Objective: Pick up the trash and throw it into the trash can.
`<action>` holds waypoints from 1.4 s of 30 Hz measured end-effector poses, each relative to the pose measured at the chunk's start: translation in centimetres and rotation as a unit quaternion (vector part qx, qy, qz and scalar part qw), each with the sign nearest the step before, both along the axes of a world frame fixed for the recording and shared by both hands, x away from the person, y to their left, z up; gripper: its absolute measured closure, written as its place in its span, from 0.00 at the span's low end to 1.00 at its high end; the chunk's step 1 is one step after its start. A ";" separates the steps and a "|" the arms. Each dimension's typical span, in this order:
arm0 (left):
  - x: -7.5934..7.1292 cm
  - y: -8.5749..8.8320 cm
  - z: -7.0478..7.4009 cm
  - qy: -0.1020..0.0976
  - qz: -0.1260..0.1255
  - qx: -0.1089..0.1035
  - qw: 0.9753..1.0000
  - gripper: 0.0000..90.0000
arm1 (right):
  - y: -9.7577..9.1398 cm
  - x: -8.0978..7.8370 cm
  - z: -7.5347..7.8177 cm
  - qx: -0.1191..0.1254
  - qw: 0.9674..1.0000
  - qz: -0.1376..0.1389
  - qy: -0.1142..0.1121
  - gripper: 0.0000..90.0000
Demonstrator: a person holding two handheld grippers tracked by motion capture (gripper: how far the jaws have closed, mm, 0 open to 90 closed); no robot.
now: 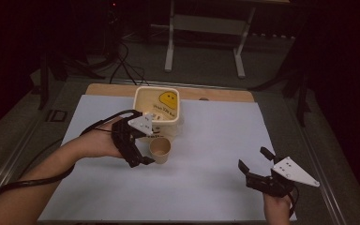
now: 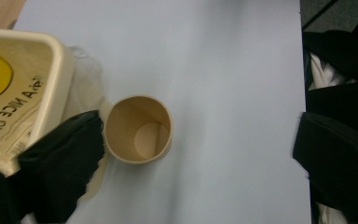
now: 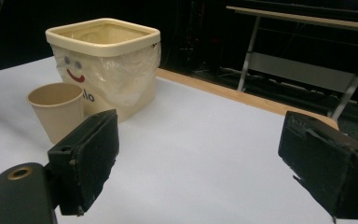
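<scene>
White table (image 1: pixel 192 187): paper cup (image 1: pixel 160 149) beside open left claw (image 1: pixel 143 157).

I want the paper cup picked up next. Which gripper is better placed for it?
Left. The left gripper hangs open right above the cup, one jaw beside its rim. The right gripper, also open, sits far off near the table's near right corner.
</scene>
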State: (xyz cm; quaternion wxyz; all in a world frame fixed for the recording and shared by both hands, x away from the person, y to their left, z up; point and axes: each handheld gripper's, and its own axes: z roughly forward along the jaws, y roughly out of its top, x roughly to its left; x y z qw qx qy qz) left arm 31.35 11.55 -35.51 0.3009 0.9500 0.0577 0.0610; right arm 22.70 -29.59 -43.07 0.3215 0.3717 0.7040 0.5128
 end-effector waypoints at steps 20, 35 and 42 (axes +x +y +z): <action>1.5 -2.6 -5.3 -0.003 0.014 0.072 0.997 0.52 | 0.1 0.0 0.0 -0.005 1.000 0.004 0.002 0.14; 2.6 -4.2 -8.0 -0.013 -0.014 0.135 0.991 0.81 | 0.0 0.0 -0.1 -0.004 1.000 0.006 0.001 0.14; 3.1 -4.7 -8.8 -0.004 -0.023 0.144 0.989 0.90 | 0.0 0.0 -0.2 -0.005 1.000 0.008 0.001 0.14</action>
